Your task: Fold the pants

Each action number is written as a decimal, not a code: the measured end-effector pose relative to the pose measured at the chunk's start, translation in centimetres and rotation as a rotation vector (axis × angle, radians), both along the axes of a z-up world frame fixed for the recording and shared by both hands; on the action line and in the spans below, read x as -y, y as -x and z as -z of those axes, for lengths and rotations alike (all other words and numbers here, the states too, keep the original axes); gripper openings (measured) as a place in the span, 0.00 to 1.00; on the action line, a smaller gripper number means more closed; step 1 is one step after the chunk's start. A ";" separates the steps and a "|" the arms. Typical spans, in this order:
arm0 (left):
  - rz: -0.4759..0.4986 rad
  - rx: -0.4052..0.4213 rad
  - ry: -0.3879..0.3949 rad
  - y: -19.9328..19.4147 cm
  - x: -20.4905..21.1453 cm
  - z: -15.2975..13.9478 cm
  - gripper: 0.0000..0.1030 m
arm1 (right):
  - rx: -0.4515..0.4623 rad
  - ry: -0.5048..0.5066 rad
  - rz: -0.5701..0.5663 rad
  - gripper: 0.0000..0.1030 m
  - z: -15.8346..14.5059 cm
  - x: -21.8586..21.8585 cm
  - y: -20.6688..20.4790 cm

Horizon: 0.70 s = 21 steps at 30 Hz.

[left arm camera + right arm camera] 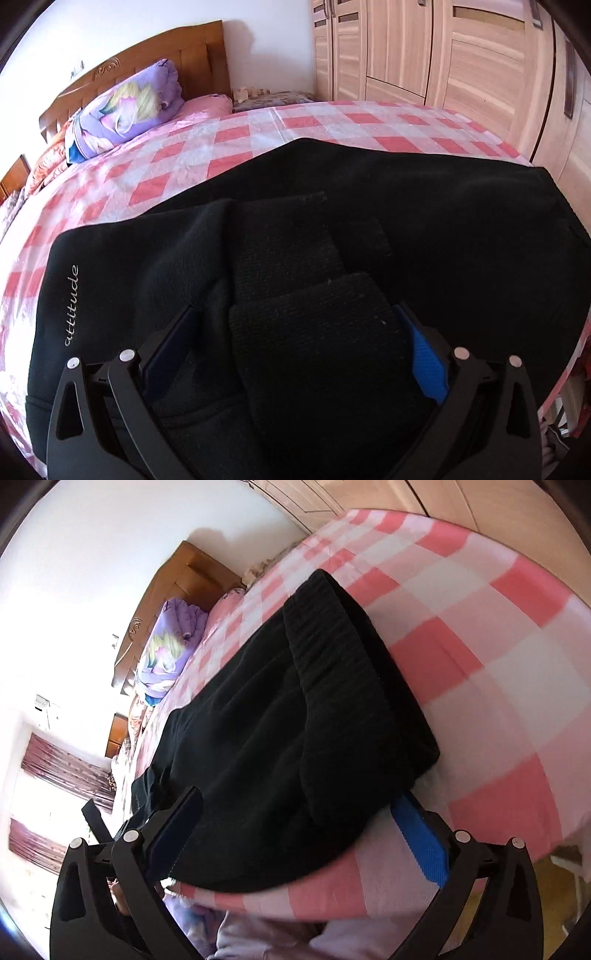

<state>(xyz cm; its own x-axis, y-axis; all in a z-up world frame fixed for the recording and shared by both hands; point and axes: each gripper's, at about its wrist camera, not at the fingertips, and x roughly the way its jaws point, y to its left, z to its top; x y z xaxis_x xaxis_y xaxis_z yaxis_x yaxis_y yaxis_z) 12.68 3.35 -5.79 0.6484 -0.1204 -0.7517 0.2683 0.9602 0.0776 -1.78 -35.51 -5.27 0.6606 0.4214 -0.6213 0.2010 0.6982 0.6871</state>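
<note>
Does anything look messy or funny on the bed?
A little. The black pants lie bunched on the checked bedsheet, their ribbed cuffs heaped crookedly on top instead of flat. In the right wrist view they reach the bed's near edge. Nothing looks spilled or torn.

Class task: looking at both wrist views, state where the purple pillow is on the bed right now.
The purple pillow lies at the head of the bed, against the wooden headboard, upper left in the left wrist view and well beyond the black pants.

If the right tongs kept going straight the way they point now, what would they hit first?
Most likely the black pants: the right tongs stand open around the fold at the bed edge. Depth is unclear.
</note>
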 end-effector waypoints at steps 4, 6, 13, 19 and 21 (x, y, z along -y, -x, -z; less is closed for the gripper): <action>-0.004 -0.003 -0.001 -0.2 -0.1 0.1 0.99 | 0.008 -0.076 0.082 0.90 0.7 0.8 -0.6; -0.001 -0.007 0.003 -0.3 -0.2 0.1 0.99 | -0.008 -0.010 0.071 0.90 0.4 0.0 -0.7; -0.008 0.017 -0.003 -0.1 0.1 0.1 0.99 | 0.014 -0.084 0.114 0.95 0.5 0.4 -1.1; -0.005 0.016 0.000 -0.1 0.1 0.0 0.99 | 0.009 -0.046 0.180 0.81 0.4 0.1 -0.5; -0.005 0.015 0.001 -0.1 0.0 0.0 0.99 | -0.010 0.022 0.213 0.44 0.7 0.0 -0.2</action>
